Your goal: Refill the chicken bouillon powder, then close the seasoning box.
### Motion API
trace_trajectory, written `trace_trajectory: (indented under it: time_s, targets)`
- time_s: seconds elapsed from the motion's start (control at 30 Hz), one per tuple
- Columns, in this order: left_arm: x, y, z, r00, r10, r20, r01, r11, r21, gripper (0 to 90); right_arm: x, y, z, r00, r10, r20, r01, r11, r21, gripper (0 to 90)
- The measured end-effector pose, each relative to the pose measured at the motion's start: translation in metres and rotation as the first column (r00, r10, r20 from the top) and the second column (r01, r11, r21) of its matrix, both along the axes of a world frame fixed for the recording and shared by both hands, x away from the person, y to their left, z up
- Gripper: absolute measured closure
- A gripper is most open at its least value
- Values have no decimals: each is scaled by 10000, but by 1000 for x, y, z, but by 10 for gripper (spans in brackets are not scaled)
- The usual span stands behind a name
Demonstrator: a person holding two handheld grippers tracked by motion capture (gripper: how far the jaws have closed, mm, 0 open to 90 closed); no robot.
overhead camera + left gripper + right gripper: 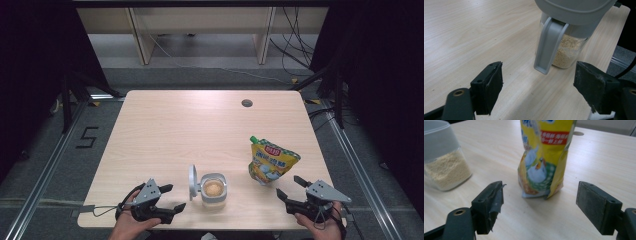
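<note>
Left gripper view: jar lid cropped by top edge, right side of the jar's base behind right finger. Right gripper view: pouch top and spout cut off at top edge, print blurred, unreadable; jar cropped at left edge. High view: pouch lettering too small to read.

A black figure "5" is marked on the grey floor, beside the left edge of the worktop. The yellow pouch near the right edge carries a red label with print too small to read.
</note>
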State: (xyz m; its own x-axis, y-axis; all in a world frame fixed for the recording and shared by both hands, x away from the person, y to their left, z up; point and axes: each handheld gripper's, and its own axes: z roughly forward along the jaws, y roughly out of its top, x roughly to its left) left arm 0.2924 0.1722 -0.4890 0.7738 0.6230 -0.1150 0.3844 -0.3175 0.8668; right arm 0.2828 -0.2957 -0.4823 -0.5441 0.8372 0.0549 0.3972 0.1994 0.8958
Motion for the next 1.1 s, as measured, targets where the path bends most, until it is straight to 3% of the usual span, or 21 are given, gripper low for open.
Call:
trace_trajectory:
  time_s: [0.03, 0.07, 0.1, 0.2, 0.27, 0.33, 0.4, 0.47, 0.53, 0.63, 0.7, 0.77, 0.8, 0.83, 0.9, 0.93, 1.0, 1.07, 1.1]
  targets:
    - [0, 0, 0, 10000, 17, -59, -18, 9999, -155, 226, 1, -1, -1, 9995, 259, 164, -255, 9993, -267, 224]
    - [0, 2, 2, 10000, 44, -9, -44, 9999, -119, 226, -3, 1, 0, 10000, 81, 0, -81, 9998, -185, 222]
    - [0, 3, 3, 9999, 109, -24, -110, 9998, -192, 226, -3, 1, -1, 9996, 259, 122, -254, 9989, -406, 216]
    - [0, 5, 6, 9999, 104, 67, -103, 9998, -161, 226, -8, 4, -2, 9993, 309, -200, -316, 9989, -350, 212]
    - [0, 6, 8, 9999, 104, 16, -104, 9999, -93, 227, -9, 4, -3, 9987, 435, -259, -451, 9970, -632, 204]
    - [1, 8, 9, 9999, 91, 119, -92, 9999, 102, 228, -11, 7, -5, 9973, 622, -394, -646, 9960, -624, 210]
    - [0, 7, 11, 9997, 236, -72, -237, 9997, -113, 230, -14, 10, -6, 9963, 527, -673, -569, 9965, -620, 210]
    - [-1, 7, 13, 9995, 278, -142, -281, 9994, -205, 232, -14, 10, -6, 9959, 711, -561, -761, 9928, -921, 210]
    - [-2, 7, 16, 9996, 254, -154, -259, 9993, -281, 246, -17, 13, -6, 9940, 713, -827, -777, 9940, -769, 210]
    - [-3, 6, 20, 9997, 243, -61, -245, 9990, -376, 277, -15, 12, -6, 9933, 908, -720, -979, 9899, -1024, 210]
    - [-2, 7, 22, 9996, 145, 244, -135, 9991, -395, 353, -15, 13, -7, 9926, 952, -758, -1032, 9886, -1100, 212]
    - [-4, 7, 25, 9996, 147, 246, -134, 9985, -538, 455, -15, 13, -8, 9907, 1145, -741, -1227, 9854, -1180, 215]
    - [-4, 7, 26, 9993, 69, 362, -49, 9984, -562, 502, -17, 15, -7, 9914, 920, -930, -1017, 9892, -1059, 216]
    - [-5, 6, 27, 9995, 174, 274, -158, 9982, -580, 536, -16, 14, -7, 9906, 1080, -835, -1175, 9858, -1197, 216]
    - [-4, 6, 28, 9984, -63, 555, 91, 9987, -500, 637, -14, 14, -8, 9899, 1221, -714, -1304, 9834, -1260, 219]
    - [-5, 4, 28, 9983, 45, 582, -11, 9983, -582, 682, -14, 15, -8, 9900, 1235, -678, -1315, 9827, -1303, 220]
    - [-5, 4, 30, 9970, -62, 768, 85, 9995, -299, 772, -15, 16, -8, 9899, 1210, -741, -1301, 9824, -1338, 222]
    - [-5, 3, 30, 9971, 1, 763, 32, 9991, -431, 837, -15, 17, -8, 9888, 1216, -865, -1319, 9832, -1258, 224]
    - [-4, 3, 30, 9968, -21, 794, 58, 9989, -460, 865, -15, 17, -7, 9905, 1212, -654, -1297, 9806, -1473, 226]
